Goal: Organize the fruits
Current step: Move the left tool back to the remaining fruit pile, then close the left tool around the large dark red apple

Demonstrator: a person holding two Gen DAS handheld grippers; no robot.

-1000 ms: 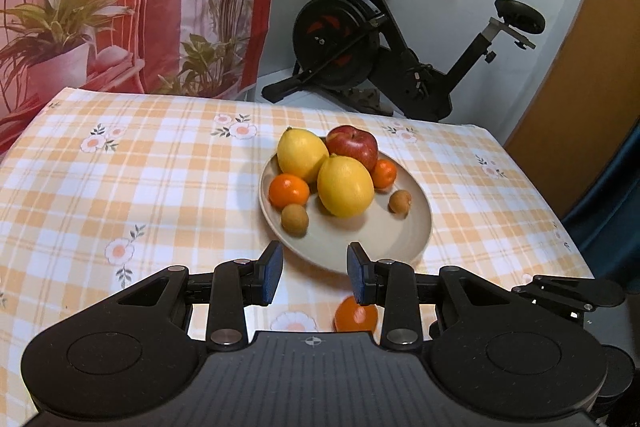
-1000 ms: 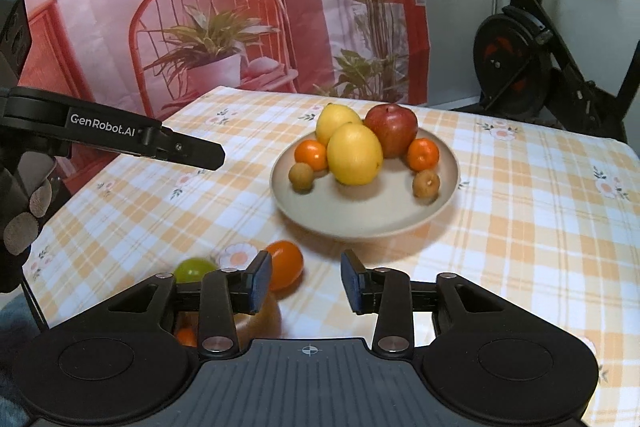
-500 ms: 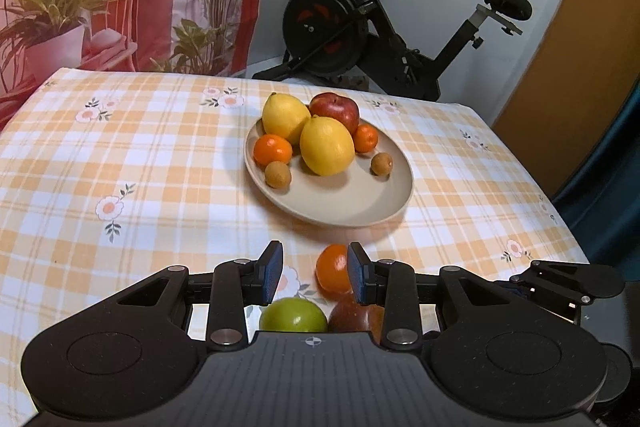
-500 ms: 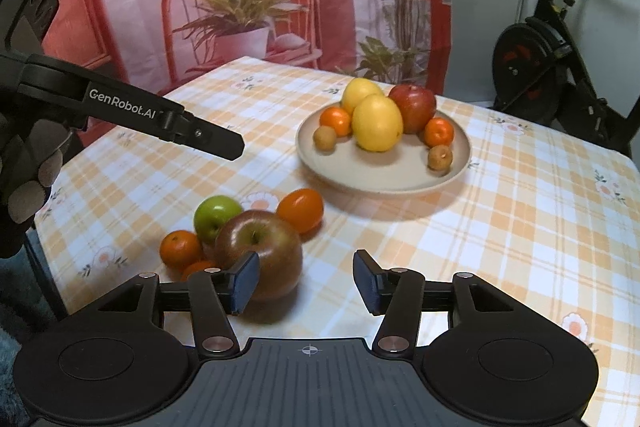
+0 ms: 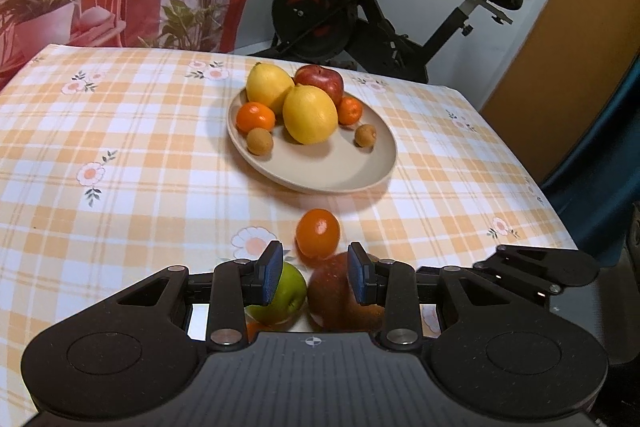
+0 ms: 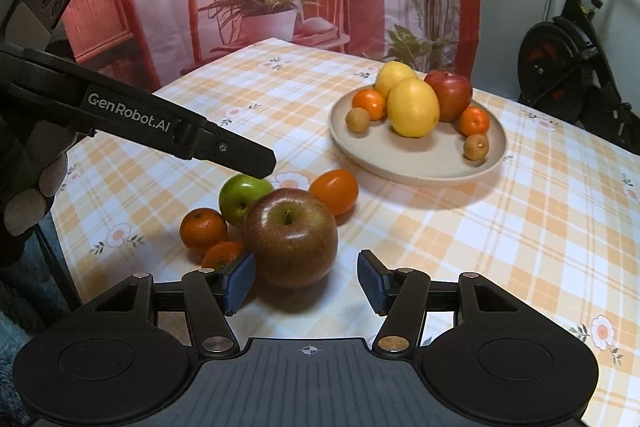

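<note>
— Red-brown big apple (image 6: 291, 237), where? Near counter (image 6: 500, 235) edge, between the right gripper (image 6: 306, 283) fingers.
— Held? No, jaws opening, not touching. Left gripper (image 5: 315, 273) nearly closed, empty.

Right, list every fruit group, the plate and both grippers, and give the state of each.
Plate: holds two lemons, a red apple, two mandarins and two small brown fruits.
Big red apple: on the tablecloth, in front of the right gripper, not gripped.
Green apple: on the cloth, under the left gripper's tip.
Loose orange fruits: on the cloth, off the plate.
Left gripper: jaws narrow, holding nothing.
Right gripper: jaws opening, nothing between them.
</note>
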